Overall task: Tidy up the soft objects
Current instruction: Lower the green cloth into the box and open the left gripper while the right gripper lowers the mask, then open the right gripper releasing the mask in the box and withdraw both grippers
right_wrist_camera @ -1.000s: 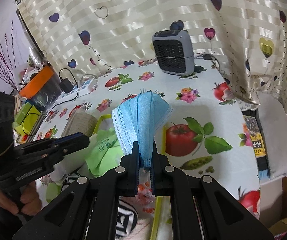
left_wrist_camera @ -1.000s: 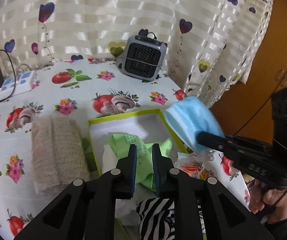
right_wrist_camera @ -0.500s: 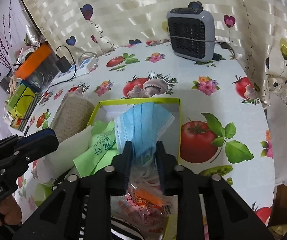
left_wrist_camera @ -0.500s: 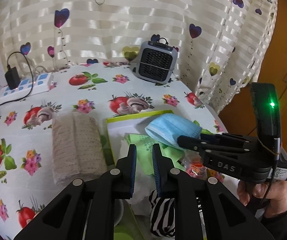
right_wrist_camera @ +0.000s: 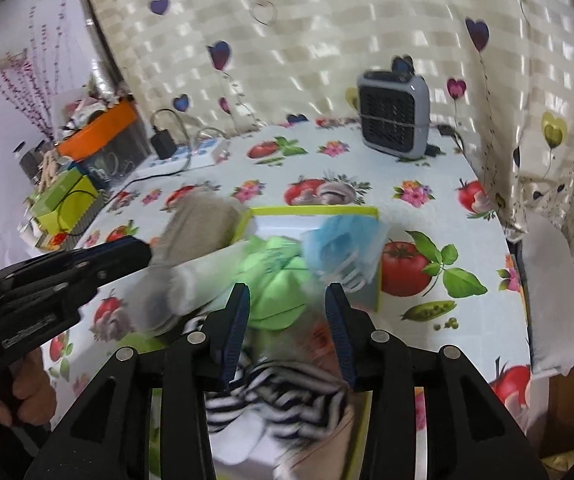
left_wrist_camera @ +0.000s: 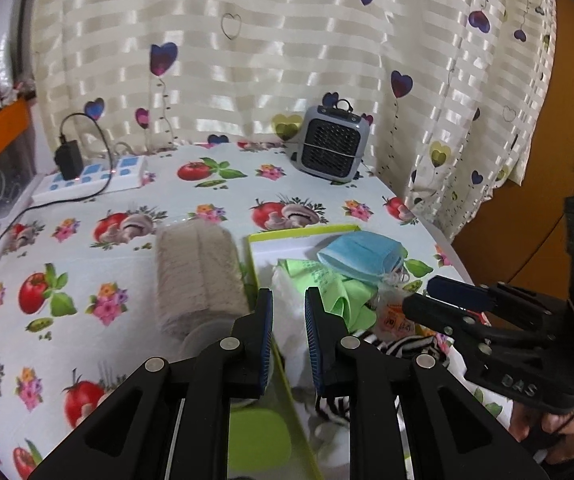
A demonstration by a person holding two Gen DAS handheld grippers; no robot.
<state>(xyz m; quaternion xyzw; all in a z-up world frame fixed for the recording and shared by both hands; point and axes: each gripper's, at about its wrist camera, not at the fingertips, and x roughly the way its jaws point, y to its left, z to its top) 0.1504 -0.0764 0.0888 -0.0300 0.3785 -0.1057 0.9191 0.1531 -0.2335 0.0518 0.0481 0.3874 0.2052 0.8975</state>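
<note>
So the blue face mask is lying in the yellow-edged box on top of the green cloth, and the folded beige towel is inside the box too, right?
Not quite. The face mask does lie in the box on the green cloth, but the beige towel is outside, on the tablecloth beside the box's left edge. The left wrist view shows it.

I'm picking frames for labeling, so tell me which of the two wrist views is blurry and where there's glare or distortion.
Left wrist view: sharp, blue mask and beige cloth crisp; sheen on the curtain; fisheye bends the edges. Right wrist view: motion blur smears the mask, green cloth and striped cloth; the heater looks soft.
</note>
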